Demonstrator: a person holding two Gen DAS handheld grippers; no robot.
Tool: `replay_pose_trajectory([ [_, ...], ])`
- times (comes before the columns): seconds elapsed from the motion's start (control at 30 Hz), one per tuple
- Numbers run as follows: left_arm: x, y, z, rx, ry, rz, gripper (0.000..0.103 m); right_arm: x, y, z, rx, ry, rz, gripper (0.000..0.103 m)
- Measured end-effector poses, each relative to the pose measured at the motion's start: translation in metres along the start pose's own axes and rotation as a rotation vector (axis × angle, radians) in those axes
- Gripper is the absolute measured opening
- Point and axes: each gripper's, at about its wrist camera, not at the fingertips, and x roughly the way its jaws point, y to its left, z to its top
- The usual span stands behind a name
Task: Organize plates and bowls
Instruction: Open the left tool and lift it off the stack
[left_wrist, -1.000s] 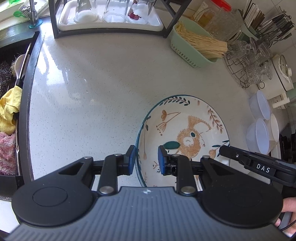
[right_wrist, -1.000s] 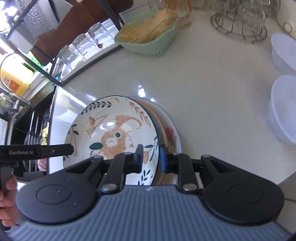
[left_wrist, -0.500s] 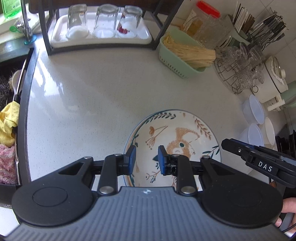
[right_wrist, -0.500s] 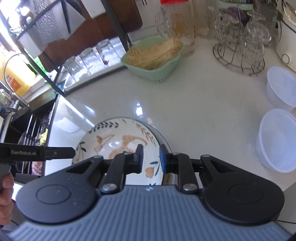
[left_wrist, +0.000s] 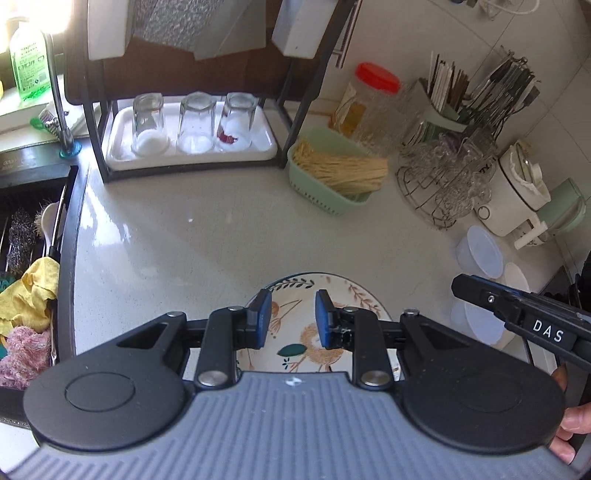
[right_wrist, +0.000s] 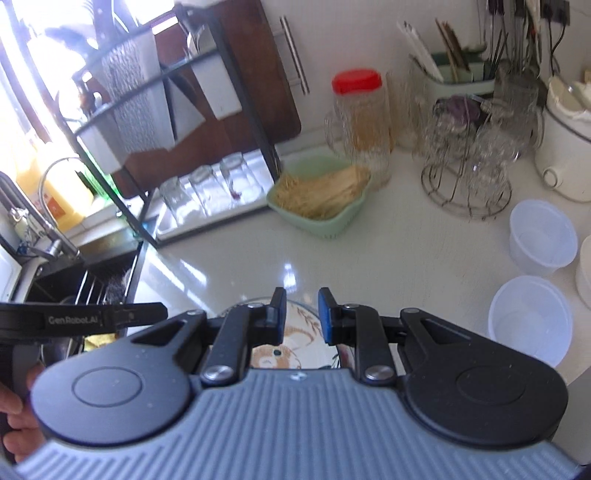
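While the painted plate (left_wrist: 317, 343) is left lying on the counter (left_wrist: 221, 236), the left claw (left_wrist: 290, 317) and right claw (right_wrist: 301, 315) are held slightly parted above it, nothing gripped.

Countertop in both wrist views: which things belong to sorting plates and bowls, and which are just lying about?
Job:
patterned plate
clear plastic bowls
left gripper, right gripper, jaws apart, nothing between them

Lying about:
green basket
upturned glasses
red-lidded jar
wire glass rack
yellow cloth
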Motion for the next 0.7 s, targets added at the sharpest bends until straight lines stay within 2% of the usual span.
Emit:
replay_pose_trajectory([
  [0.27, -0.017, -0.01, -0.005, 0.031, -0.038, 0.009, 0.028, -0.018, 0.012, 0.004, -0.038, -0.058, -0.007, 0.023],
  [0.53, -0.022, -0.01, -0.004, 0.056, -0.039, 0.024, 0.028, -0.022, 0.016, 0.001, -0.031, -0.063, -0.022, 0.023],
  [0.7, -0.017, -0.019, -0.002, 0.058, -0.035, 0.035, 0.028, -0.025, 0.005, -0.003, -0.019, -0.057, -0.022, 0.023],
])
